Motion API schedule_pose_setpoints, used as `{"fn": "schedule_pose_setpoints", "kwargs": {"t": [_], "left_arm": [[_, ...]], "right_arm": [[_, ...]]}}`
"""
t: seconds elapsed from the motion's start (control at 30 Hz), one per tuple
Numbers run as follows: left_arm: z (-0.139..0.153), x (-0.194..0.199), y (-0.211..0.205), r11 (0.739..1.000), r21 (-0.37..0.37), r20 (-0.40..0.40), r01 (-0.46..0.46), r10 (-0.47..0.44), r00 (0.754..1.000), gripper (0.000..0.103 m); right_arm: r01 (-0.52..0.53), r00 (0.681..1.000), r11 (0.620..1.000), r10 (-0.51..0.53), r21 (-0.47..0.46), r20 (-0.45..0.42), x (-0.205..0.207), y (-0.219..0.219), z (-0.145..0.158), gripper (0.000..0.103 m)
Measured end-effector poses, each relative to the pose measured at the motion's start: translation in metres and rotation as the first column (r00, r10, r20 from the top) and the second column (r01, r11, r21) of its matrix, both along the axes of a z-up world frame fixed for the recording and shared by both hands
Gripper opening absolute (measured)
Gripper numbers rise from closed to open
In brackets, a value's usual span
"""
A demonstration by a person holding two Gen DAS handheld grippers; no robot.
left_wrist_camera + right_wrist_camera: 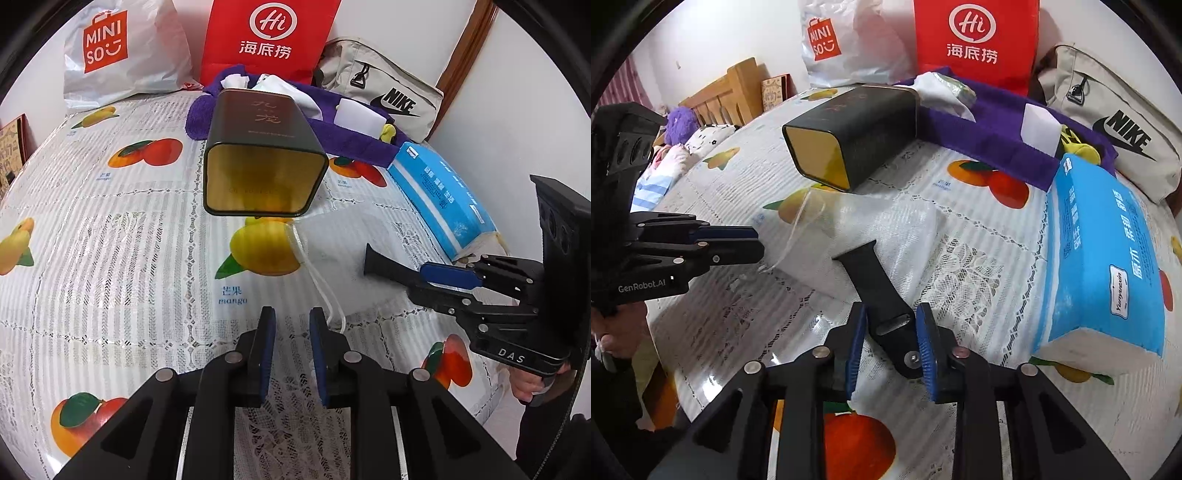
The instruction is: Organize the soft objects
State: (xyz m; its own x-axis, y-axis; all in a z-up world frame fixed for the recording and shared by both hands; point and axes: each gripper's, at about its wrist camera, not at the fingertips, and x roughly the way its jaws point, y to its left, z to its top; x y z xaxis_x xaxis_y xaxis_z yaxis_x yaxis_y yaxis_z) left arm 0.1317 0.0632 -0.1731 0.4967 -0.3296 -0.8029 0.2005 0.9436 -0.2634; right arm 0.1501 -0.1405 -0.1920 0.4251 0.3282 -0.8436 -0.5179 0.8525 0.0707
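Observation:
A translucent white mesh pouch (347,240) (886,221) with a white drawstring (325,291) lies flat on the fruit-print tablecloth (129,229). My right gripper (891,332) (424,277) is shut on a black watch strap (871,280) (384,267), whose free end reaches over the pouch. My left gripper (292,325) (759,243) stands open by a narrow gap at the pouch's drawstring end. Nothing lies between its pads, and the cord loops just beside the right finger. A black tin (258,122) (864,125) lies on its side behind the pouch, gold inside facing me.
A purple towel (351,144) with white items lies behind the tin. A blue tissue pack (443,195) (1104,251) sits to the right. A Miniso bag (122,48), a red paper bag (269,33) and a Nike bag (388,92) line the wall. A bed (676,147) lies beyond the table's left edge.

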Motion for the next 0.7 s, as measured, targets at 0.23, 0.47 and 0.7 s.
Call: {"fn": "schedule_pose_setpoints", "kwargs": {"t": [0.23,0.47,0.7], "left_arm": [[0.002,-0.001,-0.004,1.0,0.008,-0.006,0.003,-0.003,1.0,0.023],[0.003,0.001,-0.007,1.0,0.005,-0.007,0.012,-0.012,1.0,0.023],[0.015,0.01,-0.034,0.998,0.014,0.039,0.064,-0.064,0.997,0.057]], "right_arm": [[-0.024,0.998,0.999,0.027,-0.047,0.049,-0.004,0.008,-0.002,0.024],[0.022,0.998,0.999,-0.023,0.028,0.058,-0.016,-0.013,0.016,0.024],[0.077,0.994,0.994,-0.082,0.072,0.066,-0.03,-0.038,0.027,0.024]]}}
